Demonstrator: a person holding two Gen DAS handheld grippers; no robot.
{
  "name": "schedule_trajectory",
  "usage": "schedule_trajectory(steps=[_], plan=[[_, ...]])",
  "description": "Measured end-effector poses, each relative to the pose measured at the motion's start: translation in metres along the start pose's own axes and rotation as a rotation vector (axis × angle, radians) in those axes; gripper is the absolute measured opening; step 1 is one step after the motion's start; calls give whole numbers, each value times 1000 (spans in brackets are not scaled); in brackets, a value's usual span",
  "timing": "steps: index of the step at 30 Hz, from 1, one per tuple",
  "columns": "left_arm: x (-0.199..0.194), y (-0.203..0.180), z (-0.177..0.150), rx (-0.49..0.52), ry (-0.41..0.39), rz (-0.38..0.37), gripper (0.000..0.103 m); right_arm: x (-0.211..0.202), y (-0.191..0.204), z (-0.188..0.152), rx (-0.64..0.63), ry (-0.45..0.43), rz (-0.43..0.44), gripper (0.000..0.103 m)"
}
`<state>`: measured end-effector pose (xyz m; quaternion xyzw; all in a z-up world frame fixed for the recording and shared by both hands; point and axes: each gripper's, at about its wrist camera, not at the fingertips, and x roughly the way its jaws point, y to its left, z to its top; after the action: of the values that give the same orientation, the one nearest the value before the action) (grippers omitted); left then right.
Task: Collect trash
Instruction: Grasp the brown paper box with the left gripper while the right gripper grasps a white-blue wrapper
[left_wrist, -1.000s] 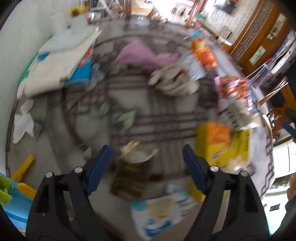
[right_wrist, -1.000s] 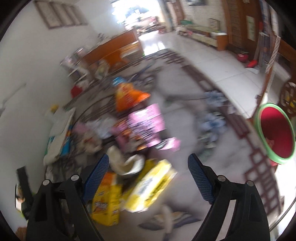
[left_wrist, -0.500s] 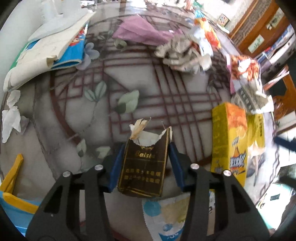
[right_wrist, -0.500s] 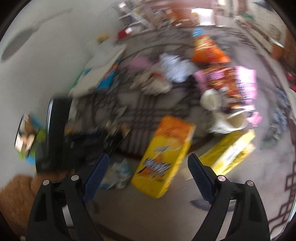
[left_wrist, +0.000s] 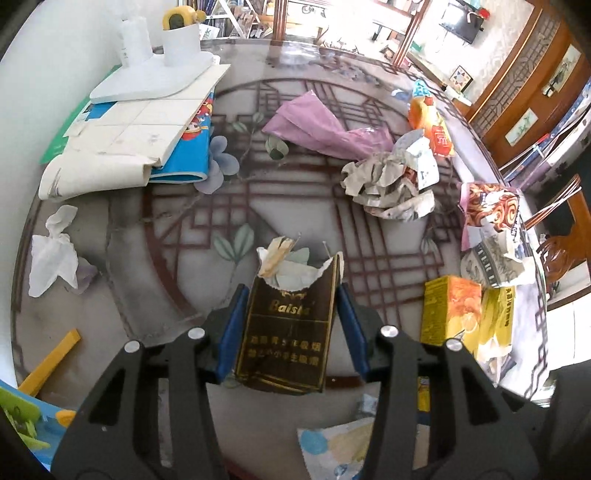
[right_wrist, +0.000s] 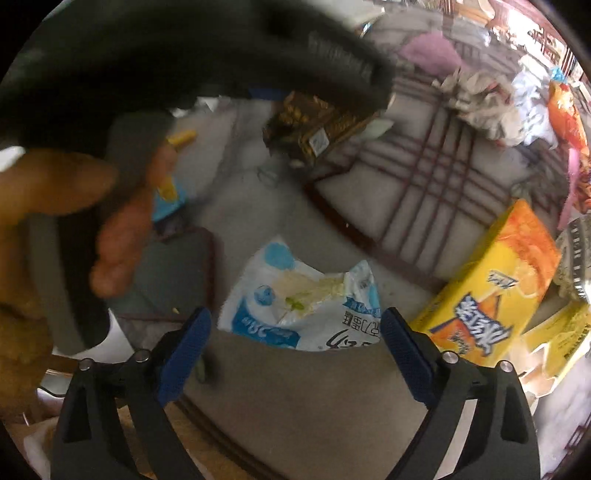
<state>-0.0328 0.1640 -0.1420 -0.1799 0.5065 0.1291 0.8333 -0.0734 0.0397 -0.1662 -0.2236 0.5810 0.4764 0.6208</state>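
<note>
My left gripper (left_wrist: 290, 314) is shut on a torn dark brown cigarette pack (left_wrist: 286, 332) with white paper sticking out of its top, held over the round patterned table (left_wrist: 369, 236). The same pack (right_wrist: 317, 125) shows from the side in the right wrist view, under the black left gripper body. My right gripper (right_wrist: 295, 332) is open and empty just above a blue and white wrapper (right_wrist: 303, 306) lying flat on the table. An orange and yellow box (right_wrist: 491, 291) lies to its right.
Crumpled paper (left_wrist: 391, 181), a purple bag (left_wrist: 325, 129), an orange snack bag (left_wrist: 432, 125), a swirl-print wrapper (left_wrist: 491, 210) and yellow boxes (left_wrist: 465, 317) lie on the right half. White tissue (left_wrist: 55, 251), a book stack (left_wrist: 140, 133) and a yellow stick (left_wrist: 48, 362) lie left.
My left gripper closed on the cigarette pack and holds it. My right gripper swung from looking across the room down to the table's near edge, over the blue and white wrapper.
</note>
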Motion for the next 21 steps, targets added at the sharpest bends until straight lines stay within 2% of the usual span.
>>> schedule_trajectory(steps=[5,8,10,11,13,16,21], plan=[[1,1,-5,-17,9,-1,47,13,9,-2,-41,25,-50,88],[1,2,-6,-26,8,1,47,12,11,-5,-44,6,-46,78],[1,4,-6,-32,8,1,47,3,7,-6,-26,-28,-40,66],[2,4,-6,-35,9,1,47,-1,8,-13,-16,-40,-39,63],[2,4,-6,-39,8,0,47,-6,-3,-12,25,-56,-52,16],[2,4,-5,-41,8,-4,47,-20,-24,-16,119,-104,-31,16],[7,4,-6,-47,20,-14,47,-48,-54,-19,222,-191,-44,12]])
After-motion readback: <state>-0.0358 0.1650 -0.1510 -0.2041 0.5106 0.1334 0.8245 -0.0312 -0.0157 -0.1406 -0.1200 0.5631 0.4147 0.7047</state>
